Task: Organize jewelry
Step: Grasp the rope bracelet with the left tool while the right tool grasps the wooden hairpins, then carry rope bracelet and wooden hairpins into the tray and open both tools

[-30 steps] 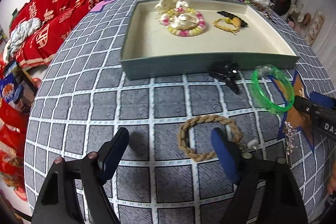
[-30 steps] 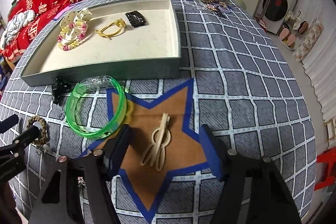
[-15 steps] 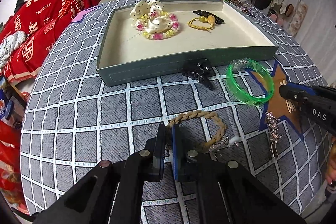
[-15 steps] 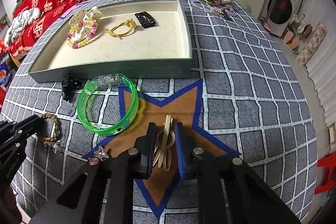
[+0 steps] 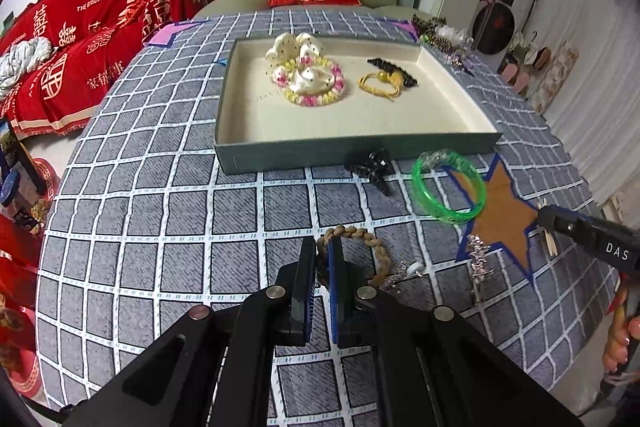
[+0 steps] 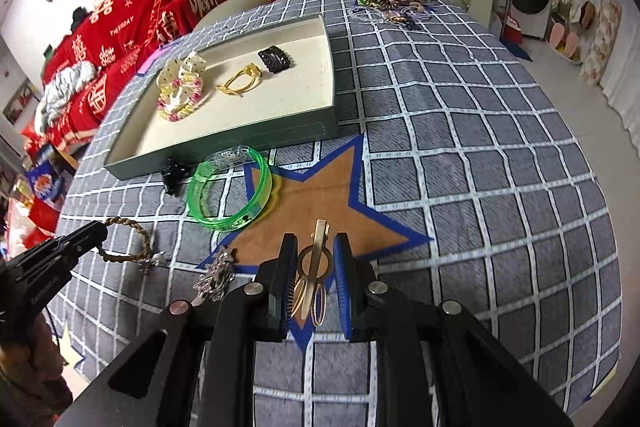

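The braided bracelet (image 5: pixel 362 247) lies low in the centre of the left wrist view, on the checked cloth of the table (image 5: pixel 160 219). The left hand-held gripper (image 5: pixel 322 259) is pressed together, pinching the bracelet's near left side; the pads hide that stretch of braid, and the small charm at its right end is too blurred to make out. In the right wrist view the gold hair clip (image 6: pixel 314 267) sits low in the centre, over the brown star patch (image 6: pixel 320 203). The right hand-held gripper (image 6: pixel 316 259) is pinching it, its jaws having just closed in; the clip's lower loops are partly hidden behind the pads. A green bangle (image 6: pixel 232 191) and a black claw clip (image 6: pixel 174 175) lie above left, just before the tray (image 6: pixel 224 143). A silver brooch (image 6: pixel 216 273) is blurred.
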`<control>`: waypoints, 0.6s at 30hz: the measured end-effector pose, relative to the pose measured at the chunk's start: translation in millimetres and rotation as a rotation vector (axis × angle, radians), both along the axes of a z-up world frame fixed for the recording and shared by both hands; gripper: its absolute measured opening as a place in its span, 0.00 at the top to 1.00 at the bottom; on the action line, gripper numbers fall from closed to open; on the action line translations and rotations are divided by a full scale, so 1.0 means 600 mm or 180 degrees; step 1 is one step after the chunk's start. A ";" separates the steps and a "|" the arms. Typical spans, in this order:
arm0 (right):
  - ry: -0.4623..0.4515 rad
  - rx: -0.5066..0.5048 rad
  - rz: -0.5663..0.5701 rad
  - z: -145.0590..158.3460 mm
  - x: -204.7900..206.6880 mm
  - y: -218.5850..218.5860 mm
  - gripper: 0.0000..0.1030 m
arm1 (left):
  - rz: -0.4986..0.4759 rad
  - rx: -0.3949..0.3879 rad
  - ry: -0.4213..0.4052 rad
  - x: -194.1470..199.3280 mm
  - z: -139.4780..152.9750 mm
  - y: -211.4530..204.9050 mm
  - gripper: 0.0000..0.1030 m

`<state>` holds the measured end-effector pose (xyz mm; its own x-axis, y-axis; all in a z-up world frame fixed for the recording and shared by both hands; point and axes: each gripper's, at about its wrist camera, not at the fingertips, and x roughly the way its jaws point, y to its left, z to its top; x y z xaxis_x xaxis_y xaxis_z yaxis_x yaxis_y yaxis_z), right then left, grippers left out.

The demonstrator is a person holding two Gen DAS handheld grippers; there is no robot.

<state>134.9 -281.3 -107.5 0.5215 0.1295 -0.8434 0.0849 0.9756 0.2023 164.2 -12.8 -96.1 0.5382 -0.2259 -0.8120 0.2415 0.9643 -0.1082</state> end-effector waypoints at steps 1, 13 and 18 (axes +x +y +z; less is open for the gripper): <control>-0.0005 0.0032 -0.0012 0.003 -0.003 -0.002 0.81 | 0.0000 -0.0012 -0.0013 -0.002 0.004 0.002 0.87; -0.0215 0.0143 0.0051 0.066 -0.015 0.002 0.81 | 0.0025 -0.0237 -0.0209 -0.011 0.074 0.029 0.87; -0.0327 0.0143 0.0147 0.102 0.007 0.011 0.81 | -0.0008 -0.0291 -0.0314 0.002 0.107 0.028 0.87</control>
